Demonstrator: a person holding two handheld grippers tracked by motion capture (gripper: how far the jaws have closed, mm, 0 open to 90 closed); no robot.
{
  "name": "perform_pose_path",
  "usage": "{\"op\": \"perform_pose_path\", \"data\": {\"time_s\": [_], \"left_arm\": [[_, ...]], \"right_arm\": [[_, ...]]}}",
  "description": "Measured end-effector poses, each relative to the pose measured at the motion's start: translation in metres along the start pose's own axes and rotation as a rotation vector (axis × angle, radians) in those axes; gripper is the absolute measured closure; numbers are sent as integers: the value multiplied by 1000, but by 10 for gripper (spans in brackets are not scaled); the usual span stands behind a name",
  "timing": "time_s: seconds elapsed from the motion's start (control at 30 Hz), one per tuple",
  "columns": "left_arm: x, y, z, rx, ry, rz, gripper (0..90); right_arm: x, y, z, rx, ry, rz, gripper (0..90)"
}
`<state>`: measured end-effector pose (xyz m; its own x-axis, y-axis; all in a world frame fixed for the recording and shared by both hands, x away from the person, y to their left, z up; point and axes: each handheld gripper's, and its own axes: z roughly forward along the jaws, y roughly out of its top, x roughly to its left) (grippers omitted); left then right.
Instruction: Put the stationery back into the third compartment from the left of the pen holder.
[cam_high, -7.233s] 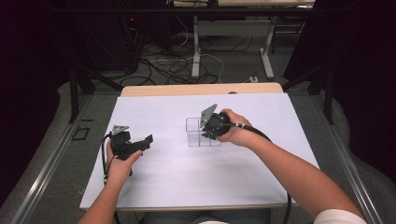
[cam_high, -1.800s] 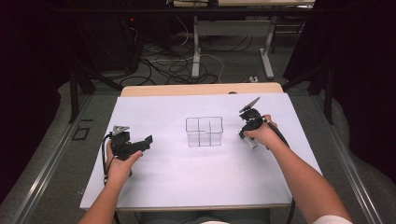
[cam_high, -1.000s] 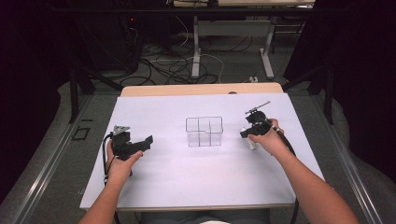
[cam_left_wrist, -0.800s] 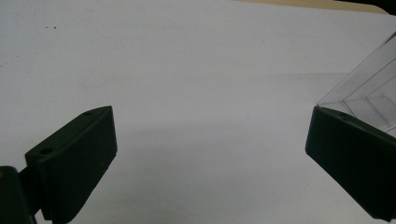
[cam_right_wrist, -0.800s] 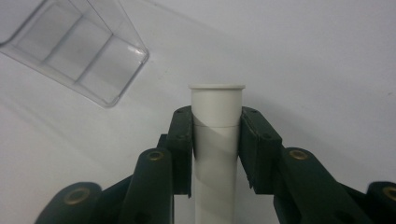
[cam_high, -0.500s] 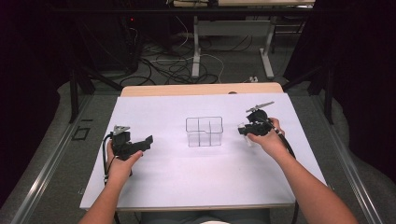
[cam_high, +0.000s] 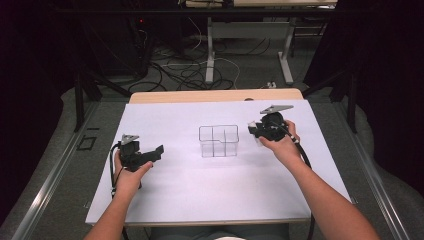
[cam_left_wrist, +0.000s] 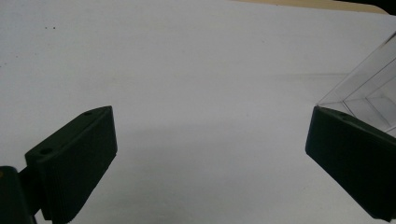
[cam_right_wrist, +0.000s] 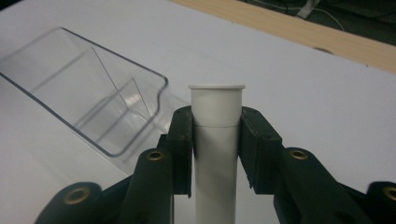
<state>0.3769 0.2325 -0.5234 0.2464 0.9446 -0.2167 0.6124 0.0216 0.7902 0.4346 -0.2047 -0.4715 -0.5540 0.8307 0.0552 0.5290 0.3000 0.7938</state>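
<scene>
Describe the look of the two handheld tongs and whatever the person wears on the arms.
Both tongs are black. The left tongs carry two broad, flat-faced black pads with small screw holes, a grey three-cornered plate on top and a black cable looping down by the wrist. The right tongs have brass-coloured rivets on the links, the same grey plate and a black cable trailing along the forearm. The forearms are uncovered; a light sleeve edge shows at the bottom right.

My jaws are matt black, the right pair set with brass-coloured rivets. The tube (cam_right_wrist: 215, 154) I hold is plain white. The divided box (cam_high: 218, 140) is clear and colourless. The bench (cam_high: 200, 190) is covered in white, with a pale wood strip (cam_high: 215, 95) along its far edge.
</scene>
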Motion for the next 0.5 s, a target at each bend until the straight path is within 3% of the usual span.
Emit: {"op": "perform_pose_path", "data": {"time_s": [0.5], "left_arm": [[0,0,0,4,-2,4,21]], "right_arm": [[39,30,-7,-146,55,-75,674]]}}
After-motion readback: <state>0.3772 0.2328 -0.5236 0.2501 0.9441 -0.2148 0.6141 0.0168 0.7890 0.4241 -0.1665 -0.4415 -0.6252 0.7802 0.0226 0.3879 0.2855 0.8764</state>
